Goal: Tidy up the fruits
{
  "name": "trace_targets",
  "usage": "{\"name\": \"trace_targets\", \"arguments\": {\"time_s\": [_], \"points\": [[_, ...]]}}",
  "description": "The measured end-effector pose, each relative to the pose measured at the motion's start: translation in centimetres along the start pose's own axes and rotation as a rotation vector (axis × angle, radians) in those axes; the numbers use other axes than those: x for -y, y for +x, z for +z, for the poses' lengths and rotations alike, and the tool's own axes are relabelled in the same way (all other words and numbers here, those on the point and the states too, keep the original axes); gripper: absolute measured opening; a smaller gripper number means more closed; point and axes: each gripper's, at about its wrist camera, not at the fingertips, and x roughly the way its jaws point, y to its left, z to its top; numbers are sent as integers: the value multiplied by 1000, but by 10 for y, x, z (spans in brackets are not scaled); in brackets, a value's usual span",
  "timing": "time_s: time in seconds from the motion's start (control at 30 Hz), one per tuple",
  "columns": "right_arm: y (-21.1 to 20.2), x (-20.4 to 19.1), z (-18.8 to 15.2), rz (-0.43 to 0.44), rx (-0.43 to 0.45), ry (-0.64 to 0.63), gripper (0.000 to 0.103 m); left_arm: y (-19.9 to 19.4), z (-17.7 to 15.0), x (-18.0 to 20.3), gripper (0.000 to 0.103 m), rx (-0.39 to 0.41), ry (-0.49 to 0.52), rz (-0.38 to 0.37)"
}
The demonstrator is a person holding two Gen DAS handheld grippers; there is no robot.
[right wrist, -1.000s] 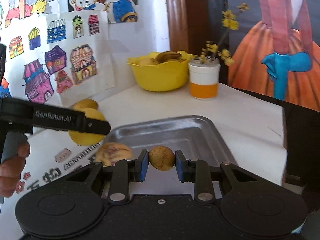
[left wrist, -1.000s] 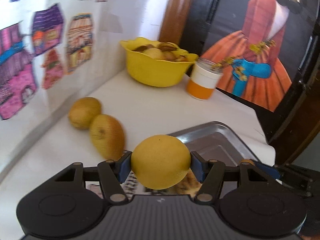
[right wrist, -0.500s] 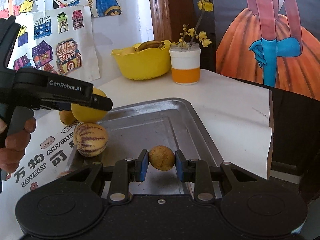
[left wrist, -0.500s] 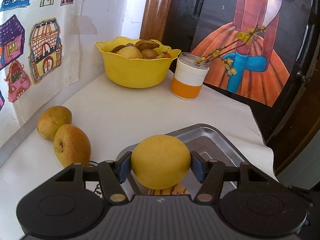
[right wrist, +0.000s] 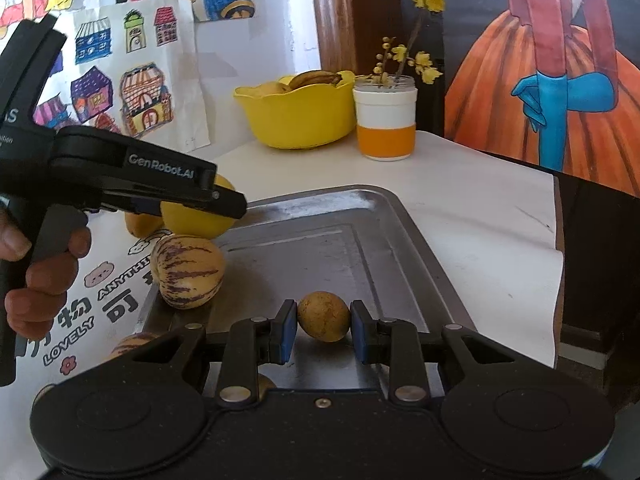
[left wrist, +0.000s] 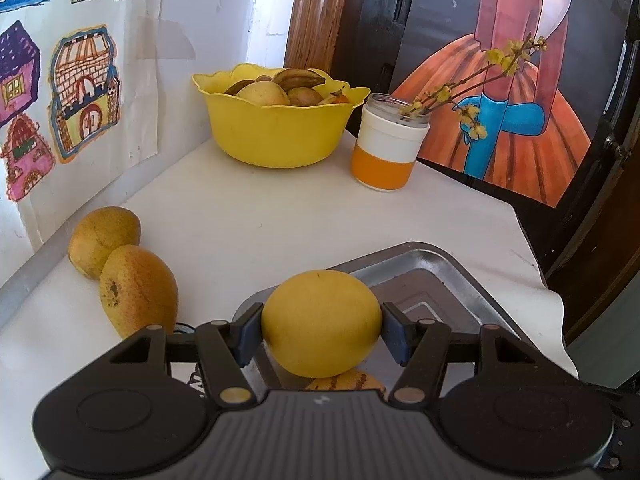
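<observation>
My left gripper (left wrist: 322, 330) is shut on a large yellow fruit (left wrist: 320, 320), held over the near left corner of the metal tray (left wrist: 448, 276); it also shows in the right wrist view (right wrist: 188, 222). My right gripper (right wrist: 324, 330) is shut on a small brown speckled fruit (right wrist: 323, 316), low over the tray (right wrist: 332, 248) near its front edge. A purple-striped yellow melon (right wrist: 187, 272) sits at the tray's left edge. Two yellow-green mangoes (left wrist: 138, 290) (left wrist: 103, 236) lie on the white table left of the tray.
A yellow bowl (left wrist: 276, 136) of fruit stands at the back by the wall. A white and orange jar (left wrist: 386, 144) with yellow flower twigs stands beside it. Another striped fruit (right wrist: 130, 344) lies off the tray's near left corner. The table's right edge (right wrist: 556, 280) drops off.
Both grippers have moved forward and right over the tray, each still holding its fruit. The striped melon has come into view at the tray's left edge.
</observation>
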Motion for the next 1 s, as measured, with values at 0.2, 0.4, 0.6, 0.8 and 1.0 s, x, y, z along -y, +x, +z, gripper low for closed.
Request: {"name": "trace_targets", "arguments": {"time_s": [0.2, 0.4, 0.6, 0.8, 1.0], "points": [[-2, -2, 0, -8, 6, 6, 45, 4, -2, -1, 66, -16, -3, -15], [-15, -8, 2, -6, 31, -2, 64, -8, -5, 1, 79, 18, 36, 1], [-56, -24, 9, 2, 96, -17, 93, -39, -7, -1, 95, 68, 46, 6], [-121, -49, 15, -17, 162, -69, 102, -90, -12, -11, 101, 111, 27, -21], [-181, -75, 6, 7, 109, -73, 102, -158, -29, -27, 102, 173, 18, -32]]}}
